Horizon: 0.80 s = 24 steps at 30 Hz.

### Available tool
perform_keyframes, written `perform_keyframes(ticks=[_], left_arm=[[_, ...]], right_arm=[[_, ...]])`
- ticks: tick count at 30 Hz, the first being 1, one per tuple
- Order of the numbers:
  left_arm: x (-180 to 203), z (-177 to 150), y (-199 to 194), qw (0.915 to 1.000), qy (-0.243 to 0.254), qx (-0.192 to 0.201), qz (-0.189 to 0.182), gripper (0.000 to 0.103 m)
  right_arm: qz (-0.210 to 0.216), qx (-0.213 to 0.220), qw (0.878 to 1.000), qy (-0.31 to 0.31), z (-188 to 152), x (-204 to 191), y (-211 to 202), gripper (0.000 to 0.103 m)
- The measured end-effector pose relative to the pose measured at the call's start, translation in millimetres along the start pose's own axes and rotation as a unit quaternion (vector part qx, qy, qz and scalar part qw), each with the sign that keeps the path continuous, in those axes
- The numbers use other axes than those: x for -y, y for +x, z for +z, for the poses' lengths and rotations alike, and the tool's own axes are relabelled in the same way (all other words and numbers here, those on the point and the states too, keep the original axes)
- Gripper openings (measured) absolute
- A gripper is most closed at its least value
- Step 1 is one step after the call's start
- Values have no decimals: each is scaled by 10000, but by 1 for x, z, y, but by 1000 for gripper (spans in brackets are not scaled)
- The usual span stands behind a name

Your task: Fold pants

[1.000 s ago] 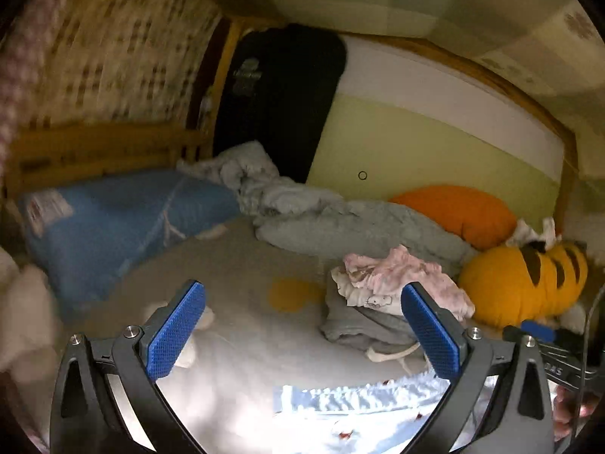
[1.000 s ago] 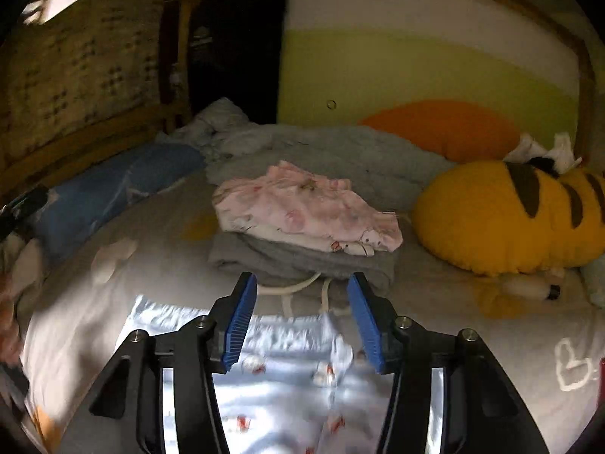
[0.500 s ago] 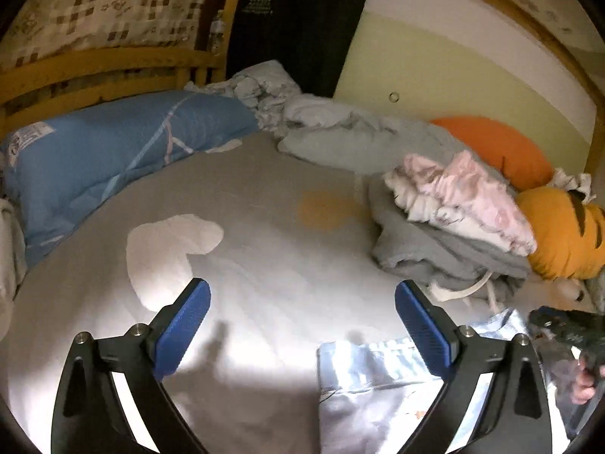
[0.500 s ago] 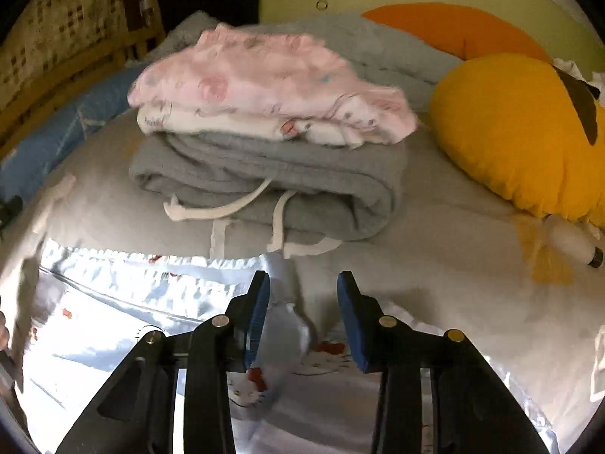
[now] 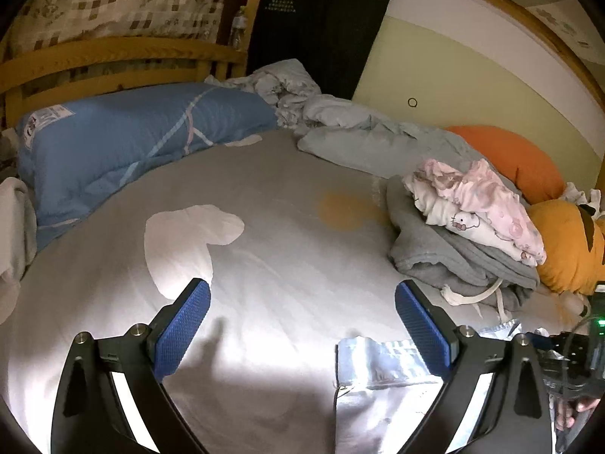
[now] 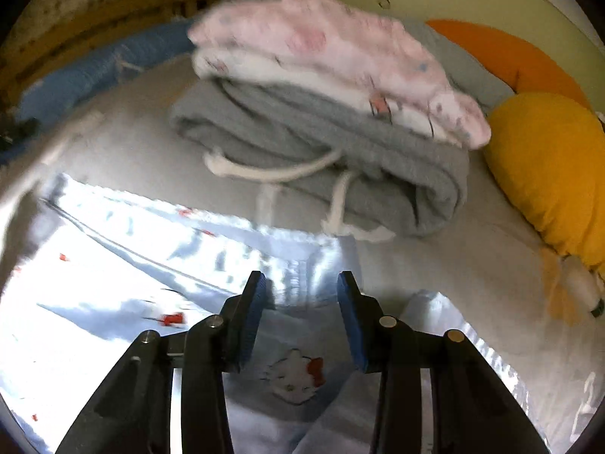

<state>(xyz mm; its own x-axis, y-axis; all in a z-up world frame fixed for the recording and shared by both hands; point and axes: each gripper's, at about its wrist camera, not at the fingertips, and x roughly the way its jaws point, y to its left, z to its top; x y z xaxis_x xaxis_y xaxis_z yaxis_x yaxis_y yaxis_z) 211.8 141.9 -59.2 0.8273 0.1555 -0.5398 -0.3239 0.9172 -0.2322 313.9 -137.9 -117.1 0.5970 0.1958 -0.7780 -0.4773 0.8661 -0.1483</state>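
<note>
Light blue printed pants (image 6: 113, 272) lie spread on the grey bed sheet, their waistband toward the folded pile. My right gripper (image 6: 302, 295) is open, its blue pads a short way apart, low over a raised fold of the pants near the waistband. My left gripper (image 5: 302, 325) is wide open and empty above the sheet; a corner of the pants (image 5: 374, 374) lies below its right finger. The right gripper's body (image 5: 567, 359) shows at the left wrist view's right edge.
A pile of folded clothes, grey sweatpants (image 6: 321, 143) under pink and white garments (image 6: 332, 56), sits just beyond the pants. A yellow plush pillow (image 6: 548, 170), an orange cushion (image 5: 510, 159), a blue pillow (image 5: 124, 143), a crumpled blanket (image 5: 359, 136) and a wooden bed rail (image 5: 113, 53) ring the bed.
My right gripper has moved forward and lower over the pants toward the waistband, jaws slightly wider. My left gripper has tipped down and shifted a little toward the pants' corner.
</note>
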Motion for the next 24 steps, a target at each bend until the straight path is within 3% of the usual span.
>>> perform_keyframes(ticks=[2, 4, 5, 7, 11, 15, 19, 22, 24], left_arm=[[2, 0, 0, 10000, 48, 5, -41, 97], [6, -1, 0, 9999, 122, -9, -83, 97], [6, -1, 0, 9998, 148, -16, -97, 97], [8, -2, 0, 9998, 177, -27, -131, 97], [5, -1, -2, 9996, 97, -33, -264, 97], [5, -2, 2, 9985, 52, -192, -505, 97], [12, -7, 13, 9940, 140, -602, -903, 97], [21, -15, 25, 9879, 277, -1013, -1144, 97], [24, -22, 34, 9825, 281, -1286, -1319, 91]], right_arm=[[96, -40, 9999, 94, -2, 4, 6, 40], [135, 16, 9998, 150, -2, 7, 8, 33], [118, 44, 9998, 173, -2, 7, 6, 16], [-26, 174, 9996, 206, -1, 8, 4, 5], [-430, 690, 9956, 456, 4, 15, -15, 4], [-701, 711, 9909, 902, 5, 34, -15, 3], [-854, 481, 9893, 1084, 2, 43, 2, 3], [-740, 449, 9890, 1195, 2, 45, 6, 3], [-621, 523, 9887, 1261, 1, 48, 4, 3]])
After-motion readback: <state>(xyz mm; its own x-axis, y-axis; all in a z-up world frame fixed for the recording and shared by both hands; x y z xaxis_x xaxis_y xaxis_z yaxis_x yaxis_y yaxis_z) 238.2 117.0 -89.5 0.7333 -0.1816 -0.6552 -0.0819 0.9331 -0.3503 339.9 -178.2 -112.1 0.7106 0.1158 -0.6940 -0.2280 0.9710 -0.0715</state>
